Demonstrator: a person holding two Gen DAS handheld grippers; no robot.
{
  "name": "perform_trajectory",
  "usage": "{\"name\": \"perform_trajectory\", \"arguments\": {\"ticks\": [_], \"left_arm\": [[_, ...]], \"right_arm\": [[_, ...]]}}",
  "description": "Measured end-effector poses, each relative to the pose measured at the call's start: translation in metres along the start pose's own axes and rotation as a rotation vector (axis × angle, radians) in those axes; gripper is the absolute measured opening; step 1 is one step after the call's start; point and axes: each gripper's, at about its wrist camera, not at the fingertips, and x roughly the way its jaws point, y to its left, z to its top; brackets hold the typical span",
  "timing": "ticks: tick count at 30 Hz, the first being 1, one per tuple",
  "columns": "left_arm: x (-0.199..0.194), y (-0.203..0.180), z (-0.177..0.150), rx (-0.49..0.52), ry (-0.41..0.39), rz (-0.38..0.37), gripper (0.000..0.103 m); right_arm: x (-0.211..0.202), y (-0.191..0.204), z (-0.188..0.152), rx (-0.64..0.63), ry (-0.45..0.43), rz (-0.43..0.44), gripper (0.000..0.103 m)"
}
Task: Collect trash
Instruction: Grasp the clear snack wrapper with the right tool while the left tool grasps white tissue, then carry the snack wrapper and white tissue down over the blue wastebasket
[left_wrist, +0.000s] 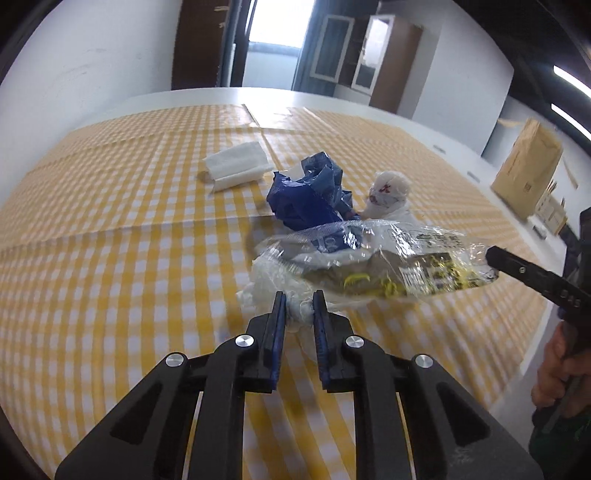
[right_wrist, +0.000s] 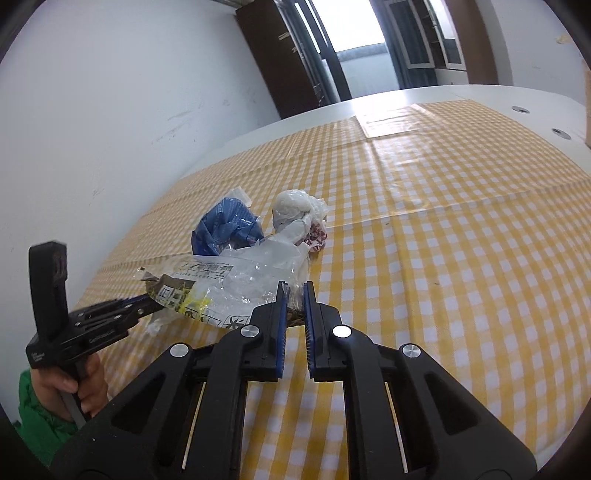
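A clear plastic wrapper (left_wrist: 388, 262) with black and yellow print lies across the yellow checked tablecloth (left_wrist: 110, 258), and both grippers hold it. My left gripper (left_wrist: 300, 308) is shut on its white crumpled end. My right gripper (right_wrist: 294, 295) is shut on the other end of the wrapper (right_wrist: 229, 284); its finger shows in the left wrist view (left_wrist: 517, 271). Behind the wrapper lie a crumpled blue bag (left_wrist: 310, 192) and a white knotted bag (left_wrist: 388, 195) with red marks. A folded white napkin (left_wrist: 238, 164) lies further back left.
A brown paper bag (left_wrist: 524, 173) stands on the white table edge at the far right. A white wall runs along the table's left side (right_wrist: 110, 110). Dark cabinets and a bright window are behind the table.
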Motion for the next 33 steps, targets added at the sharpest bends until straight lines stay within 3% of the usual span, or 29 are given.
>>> {"name": "perform_trajectory", "arguments": {"ticks": [6,11,13,15,18,25,33], "left_arm": [[-0.038,-0.003,-0.034,-0.007,-0.05,0.019,0.013],[-0.062,-0.006,-0.066,-0.063,-0.08,-0.04,0.011],[-0.068,-0.015,-0.079,-0.051,-0.089,-0.044,0.011],[-0.076,-0.02,-0.089,-0.045,-0.095,-0.052,0.011],[-0.09,-0.024,-0.1,-0.043,-0.093,-0.093,0.011],[-0.119,-0.046,-0.128,0.028,-0.11,-0.112,0.011],[-0.146,-0.052,-0.171,0.037,-0.086,-0.152,0.011]], "right_arm": [[-0.035,0.004,-0.019,-0.014,-0.046,-0.013,0.007],[-0.061,0.008,-0.034,-0.021,-0.083,-0.041,0.007],[-0.067,0.012,-0.04,-0.047,-0.091,-0.077,0.006],[-0.074,0.01,-0.045,-0.014,-0.085,-0.04,0.006],[-0.086,0.015,-0.055,-0.025,-0.093,-0.044,0.006],[-0.105,0.023,-0.09,-0.004,-0.098,-0.045,0.006],[-0.123,0.047,-0.125,-0.06,-0.083,-0.033,0.006]]}}
